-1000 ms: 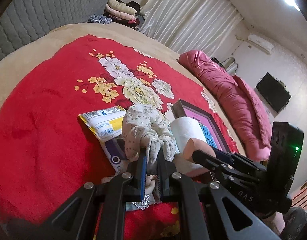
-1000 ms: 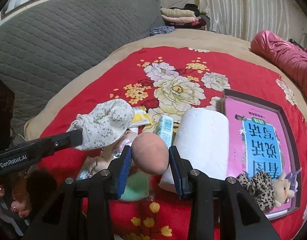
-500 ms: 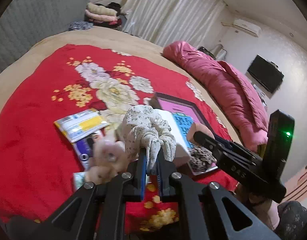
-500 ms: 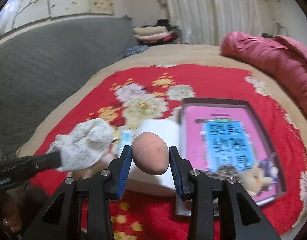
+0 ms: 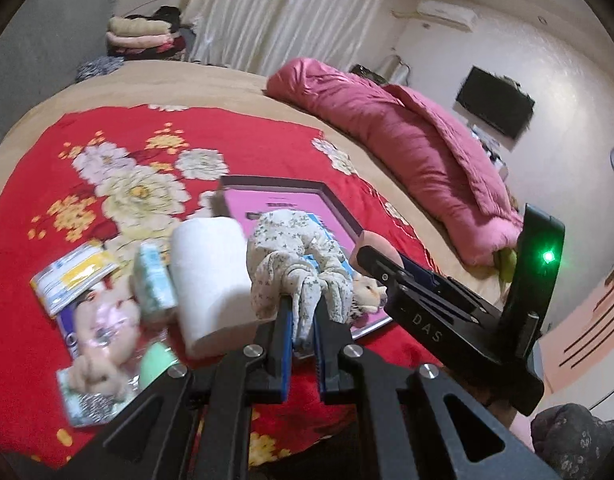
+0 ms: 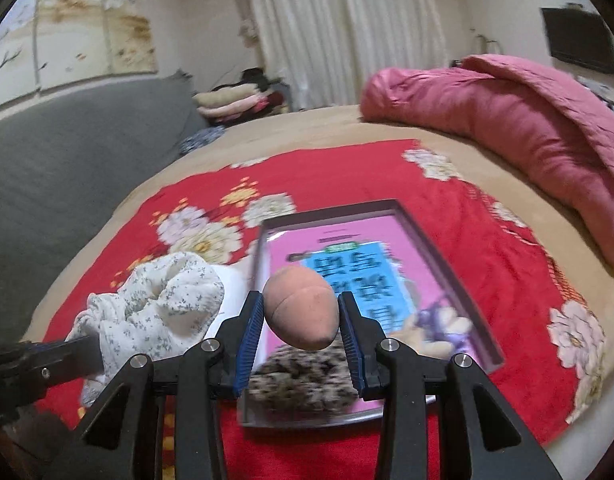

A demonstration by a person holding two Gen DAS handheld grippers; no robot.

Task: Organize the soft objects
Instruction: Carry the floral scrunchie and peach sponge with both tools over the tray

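Observation:
My left gripper (image 5: 303, 312) is shut on a white floral scrunchie (image 5: 295, 252), which hangs in the air above the red blanket. The same scrunchie (image 6: 163, 304) shows at the left of the right wrist view. My right gripper (image 6: 301, 320) is shut on a peach egg-shaped sponge (image 6: 301, 312), held over the dark-rimmed tray (image 6: 439, 256) with its pink and blue sheet. A leopard-print scrunchie (image 6: 307, 376) and a small plush toy (image 6: 439, 324) lie in the tray's near end. In the left wrist view the right gripper (image 5: 371, 256) juts in from the right with the sponge (image 5: 377, 242).
A white paper roll (image 5: 211, 268), a small teal packet (image 5: 153, 280), a yellow pouch (image 5: 73, 274) and a blurred pink item (image 5: 103, 320) lie on the red flowered blanket (image 5: 235, 144). A rolled pink quilt (image 5: 407, 152) lies along the right; a grey headboard (image 6: 67, 160) stands left.
Both grippers have swung right with their loads, from over the pile of items to over the tray. The views have rolled and risen slightly. Neither grip has altered.

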